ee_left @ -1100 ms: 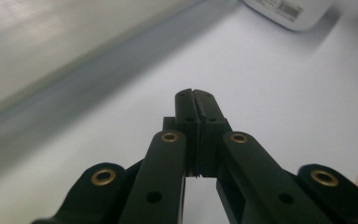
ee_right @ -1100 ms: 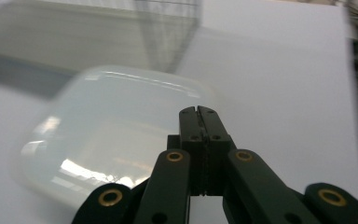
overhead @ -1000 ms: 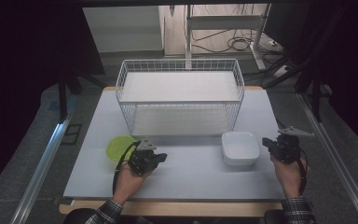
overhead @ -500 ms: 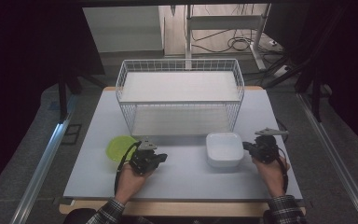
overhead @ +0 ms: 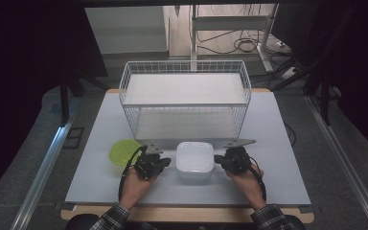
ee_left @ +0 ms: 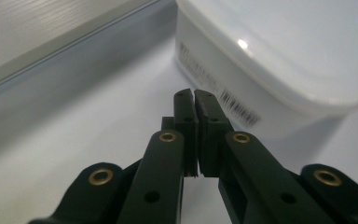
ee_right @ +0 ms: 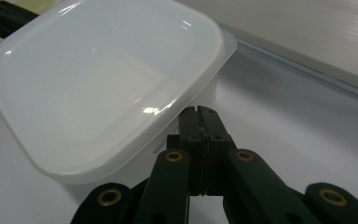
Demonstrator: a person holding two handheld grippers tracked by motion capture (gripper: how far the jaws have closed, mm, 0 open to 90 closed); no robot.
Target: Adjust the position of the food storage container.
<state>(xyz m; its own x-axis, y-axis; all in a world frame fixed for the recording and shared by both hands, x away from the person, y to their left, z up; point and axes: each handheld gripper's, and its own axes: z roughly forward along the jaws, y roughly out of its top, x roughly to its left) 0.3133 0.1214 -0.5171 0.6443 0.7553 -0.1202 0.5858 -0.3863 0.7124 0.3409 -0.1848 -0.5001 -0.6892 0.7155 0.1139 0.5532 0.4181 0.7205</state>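
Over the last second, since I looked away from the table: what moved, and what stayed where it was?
The white lidded container slid left across the table, pushed by the right gripper, whose shut jaws press its side. It now sits between both grippers, in front of the wire basket. The left gripper, jaws shut beside the container, kept its place, as did the green bowl and the basket. Nothing was gripped.

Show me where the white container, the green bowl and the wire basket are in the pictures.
white container point(overhead: 195, 160): high view, middle of its lid.
green bowl point(overhead: 121, 150): high view, inside of the bowl, left of the left gripper.
wire basket point(overhead: 247, 98): high view, its right wall.
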